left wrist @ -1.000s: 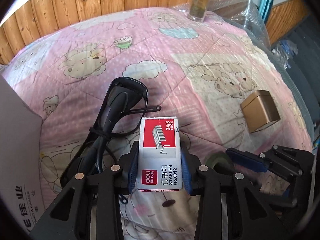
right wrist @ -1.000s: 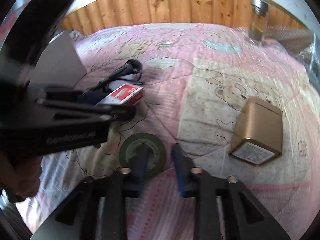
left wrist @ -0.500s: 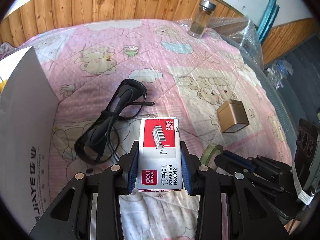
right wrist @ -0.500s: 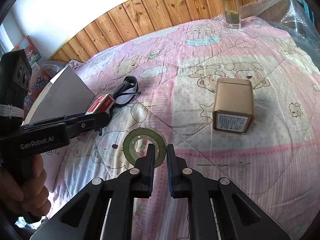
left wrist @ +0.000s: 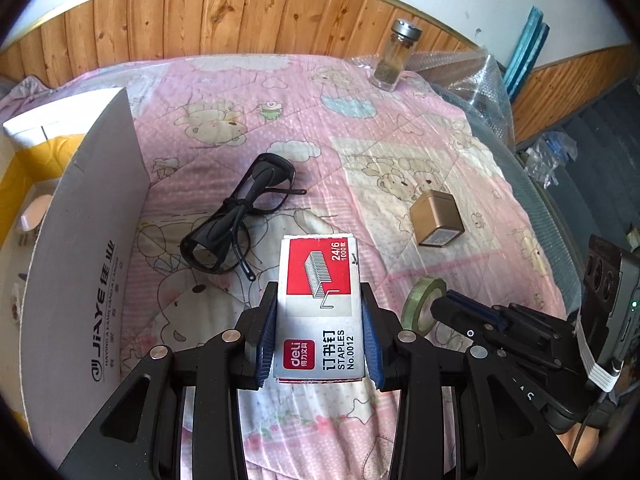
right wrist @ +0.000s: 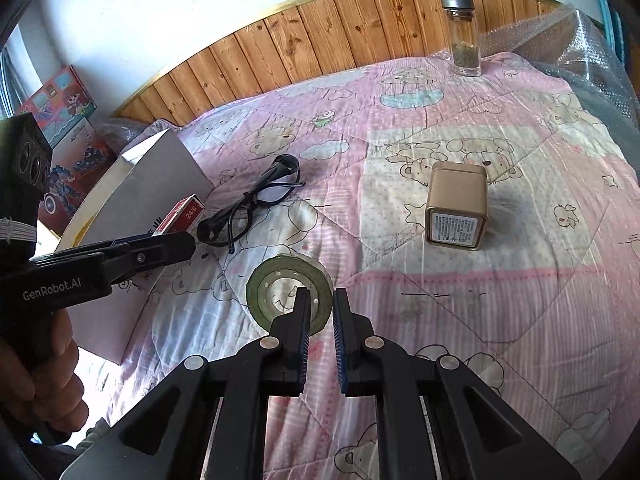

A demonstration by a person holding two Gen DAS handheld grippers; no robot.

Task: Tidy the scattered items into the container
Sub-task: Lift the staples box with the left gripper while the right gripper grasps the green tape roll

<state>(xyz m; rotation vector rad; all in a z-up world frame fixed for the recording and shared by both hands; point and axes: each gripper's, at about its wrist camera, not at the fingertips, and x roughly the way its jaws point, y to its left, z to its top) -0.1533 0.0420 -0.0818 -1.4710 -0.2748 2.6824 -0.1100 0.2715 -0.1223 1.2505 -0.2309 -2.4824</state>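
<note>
1. Left gripper (left wrist: 319,334) clenched on a small red-and-white cardboard box of staples (left wrist: 319,304), blue pads pressed against both long sides, box held off the pink cartoon-bear quilt (left wrist: 360,132).
2. Right gripper (right wrist: 320,312) pinching the near rim of a flat roll of greenish adhesive tape (right wrist: 289,286), one finger inside the ring, the other outside; jaws nearly together. Tape roll tilted up on edge in the left view (left wrist: 422,308).
3. Tall white cardboard container with a yellow inner lining (left wrist: 80,248) standing at the left edge of the quilt, just beside the left gripper; printed lettering on its outer wall.
4. Black-framed safety glasses (left wrist: 240,216) lying folded on the quilt between container and staple box, touching neither.
5. Square gold metal tin (right wrist: 457,210) lying on its side, well apart from the tape, label end facing the right camera.
6. Clear glass jar with a silver lid (right wrist: 463,36) upright at the far edge, near crumpled bubble wrap (left wrist: 472,80).
7. Wooden panelling (left wrist: 240,20) behind the bed.
</note>
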